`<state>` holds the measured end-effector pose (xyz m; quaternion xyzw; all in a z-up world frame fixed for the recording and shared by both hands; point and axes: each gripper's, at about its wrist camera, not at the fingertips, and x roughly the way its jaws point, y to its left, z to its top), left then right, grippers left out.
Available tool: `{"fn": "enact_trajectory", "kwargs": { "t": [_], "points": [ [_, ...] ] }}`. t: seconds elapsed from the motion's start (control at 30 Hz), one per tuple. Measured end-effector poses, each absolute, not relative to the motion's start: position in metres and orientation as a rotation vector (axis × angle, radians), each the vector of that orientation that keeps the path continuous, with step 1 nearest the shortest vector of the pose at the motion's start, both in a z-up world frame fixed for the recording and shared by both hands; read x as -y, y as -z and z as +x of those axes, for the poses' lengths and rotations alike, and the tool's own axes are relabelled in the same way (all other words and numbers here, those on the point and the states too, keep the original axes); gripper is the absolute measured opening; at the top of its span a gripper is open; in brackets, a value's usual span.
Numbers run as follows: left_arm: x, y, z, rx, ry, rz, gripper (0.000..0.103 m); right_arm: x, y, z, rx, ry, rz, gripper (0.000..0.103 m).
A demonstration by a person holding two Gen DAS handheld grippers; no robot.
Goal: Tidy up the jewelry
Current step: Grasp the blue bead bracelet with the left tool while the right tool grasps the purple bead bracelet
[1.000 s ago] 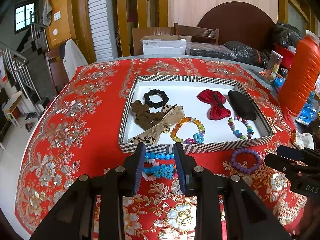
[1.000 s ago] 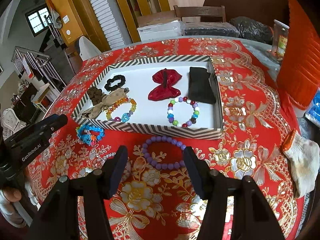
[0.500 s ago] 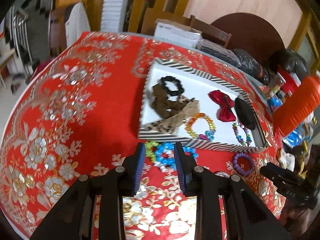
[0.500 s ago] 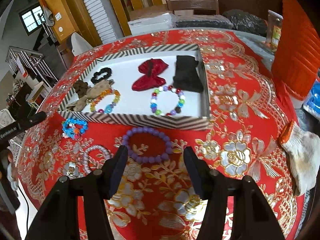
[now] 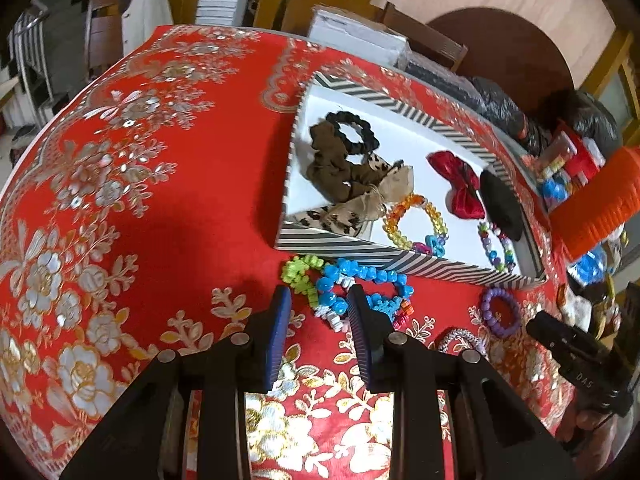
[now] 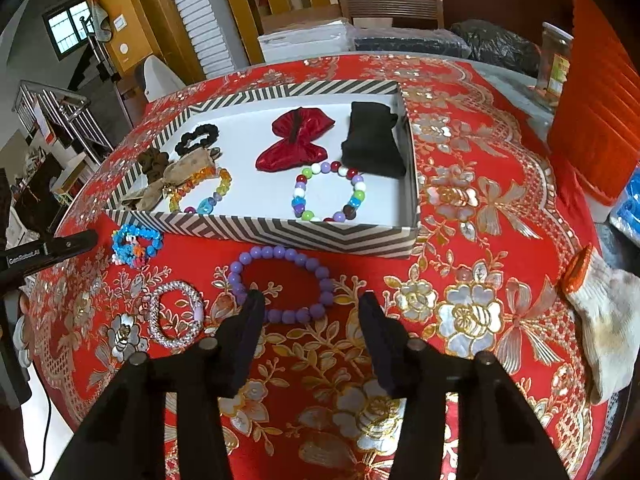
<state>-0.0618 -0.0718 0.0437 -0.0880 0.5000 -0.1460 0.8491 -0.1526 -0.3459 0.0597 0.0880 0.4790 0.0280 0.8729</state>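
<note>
The right gripper (image 6: 310, 304) points down at the red cloth (image 6: 472, 240), its jaws closing with only cloth in the gap. The purple bracelet (image 6: 280, 280) lies just beyond the tips: the left fingertip overlaps the ring's near left edge in this view, though whether it touches cannot be told, and the right fingertip stands just outside the ring's right side. Left of it lies a silver bracelet (image 6: 176, 316), apart from the purple one.

The left gripper (image 5: 318, 300) has its blue pads parted at a middling width, nothing pressed between them. Between and just past the tips lies the blue bracelet (image 5: 360, 284), tangled with a green one (image 5: 300, 274) and some white and red beads. This pile sits against the near wall of the striped box (image 5: 380, 258).

Inside the box, on its white floor, lie a black scrunchie (image 6: 198, 138), a brown scrunchie (image 5: 328, 160), a leopard bow (image 5: 352, 208), an amber bracelet (image 6: 200, 190), a red bow (image 6: 294, 140), a black pouch (image 6: 374, 140) and a mixed-colour bracelet (image 6: 328, 192).

Right of the box, near the table's edge, stands an orange jug (image 6: 600, 92); a white glove (image 6: 604, 316) lies on the cloth in front of it.
</note>
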Motion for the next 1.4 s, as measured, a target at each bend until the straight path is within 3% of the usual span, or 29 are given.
{"fn": "enact_trajectory", "kwargs": {
  "t": [0.4, 0.5, 0.53, 0.6, 0.83, 1.4],
  "points": [
    [0.098, -0.032, -0.044, -1.072, 0.328, -0.042, 0.037, 0.341, -0.047, -0.126, -1.023, -0.059, 0.124, 0.037],
    [0.101, -0.029, -0.042, -1.077, 0.338, -0.028, 0.031, 0.338, -0.04, -0.119, -1.024, -0.054, 0.103, 0.028],
    [0.101, -0.029, -0.041, -1.076, 0.34, -0.026, 0.022, 0.338, -0.039, -0.118, -1.02, -0.05, 0.092, 0.02],
    [0.099, -0.029, -0.038, -1.097, 0.36, -0.056, 0.018, 0.337, -0.039, -0.116, -1.015, -0.046, 0.089, 0.009],
    [0.094, -0.066, -0.051, -1.047, 0.457, -0.149, 0.017, 0.334, -0.065, -0.131, -0.941, -0.078, 0.112, 0.009],
    [0.123, -0.137, -0.084, -0.888, 0.51, -0.078, 0.017, 0.33, -0.137, -0.158, -0.807, -0.147, 0.118, 0.009]
  ]
}}
